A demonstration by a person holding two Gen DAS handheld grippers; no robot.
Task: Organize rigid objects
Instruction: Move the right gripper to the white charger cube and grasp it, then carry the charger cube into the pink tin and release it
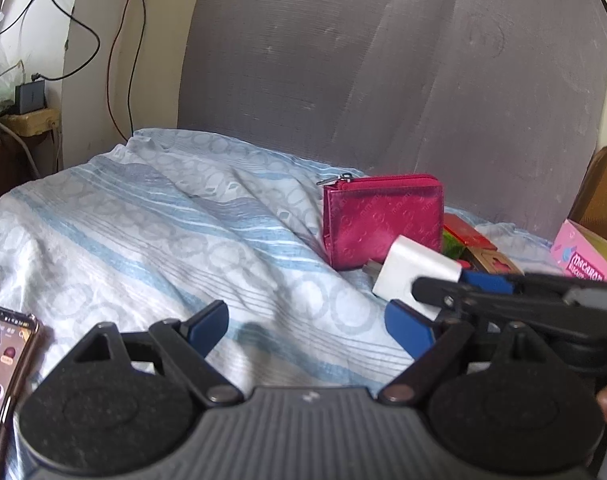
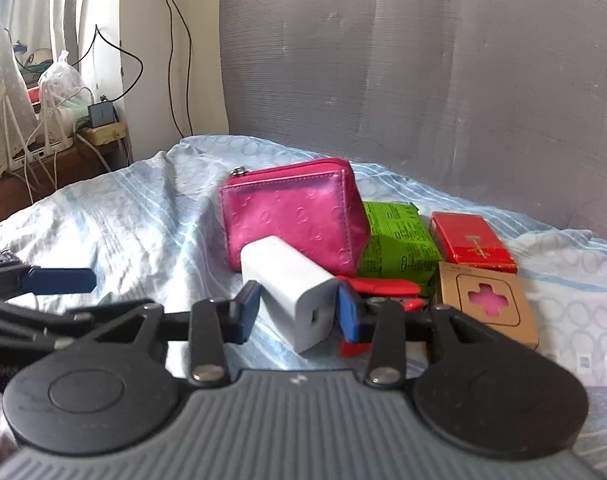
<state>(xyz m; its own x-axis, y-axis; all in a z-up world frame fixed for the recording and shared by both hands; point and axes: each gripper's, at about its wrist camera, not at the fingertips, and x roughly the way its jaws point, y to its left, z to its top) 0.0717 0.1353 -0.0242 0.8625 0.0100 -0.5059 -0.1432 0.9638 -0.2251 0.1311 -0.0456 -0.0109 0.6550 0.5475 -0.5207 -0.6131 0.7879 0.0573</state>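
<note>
Right gripper (image 2: 297, 306): clamped on white charger (image 2: 291, 280), apparently lifted.
Left gripper (image 1: 307, 330): spread, holding nothing.
Pink wallet (image 2: 293, 216): 12 o'clock of charger.

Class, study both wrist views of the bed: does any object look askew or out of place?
Yes. The white charger lies tilted on the bedsheet, between the right gripper's fingers, against the upright pink wallet. The boxes beside them lie flat.

one pink wallet (image 2: 295, 216), one white charger (image 2: 291, 288), three small boxes (image 2: 473, 244), one phone (image 1: 7, 360)
</note>
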